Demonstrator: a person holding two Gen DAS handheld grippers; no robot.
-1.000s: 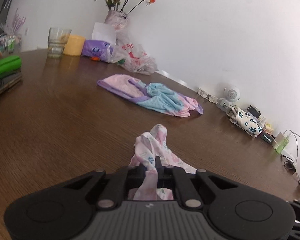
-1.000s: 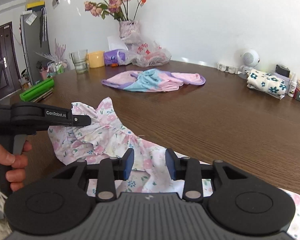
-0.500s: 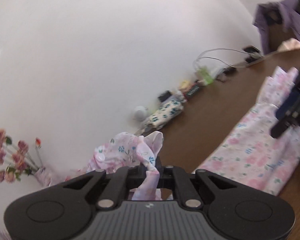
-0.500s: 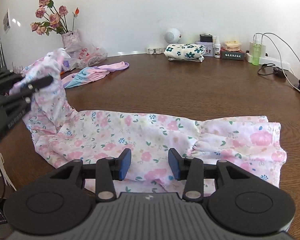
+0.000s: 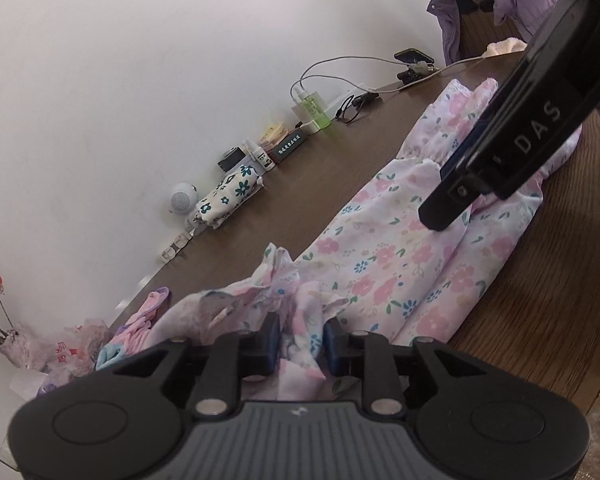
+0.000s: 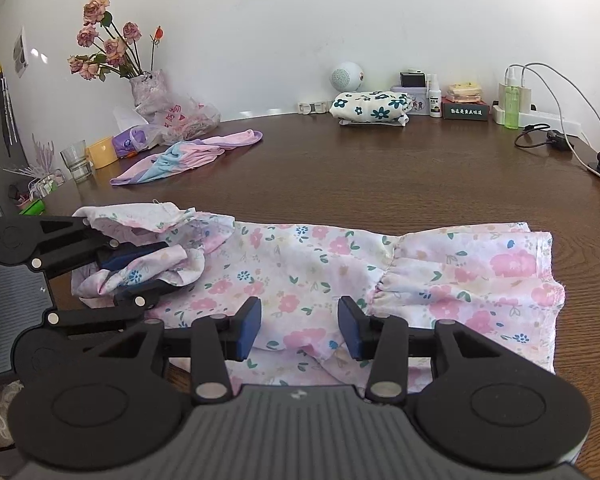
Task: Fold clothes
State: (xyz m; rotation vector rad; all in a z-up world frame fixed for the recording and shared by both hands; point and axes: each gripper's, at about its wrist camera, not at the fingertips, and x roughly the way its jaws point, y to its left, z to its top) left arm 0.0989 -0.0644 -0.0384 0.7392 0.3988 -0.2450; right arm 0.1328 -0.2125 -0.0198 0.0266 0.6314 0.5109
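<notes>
Floral dress point(image 6: 320, 264) lies flat on table point(image 6: 380, 176), under both tongs. Left gripper point(image 5: 299, 340): jaws just been opening, bunched collar end (crumpled) btwn them. Right gripper point(image 6: 299, 328) open, pads clear of fabric.

Three garments lie on the bench point(image 6: 380, 176): one pink floral dress point(image 6: 340, 256), one pink-and-blue garment point(image 6: 180, 156) beyond it, one folded white-and-navy floral piece point(image 6: 370, 109) farther back. Two hand-held grippers work at the dress. Beyond it stand one vase point(image 6: 148, 90) holding perhaps six roses, one glass point(image 6: 76, 160), one yellow cup point(image 6: 102, 152).
</notes>
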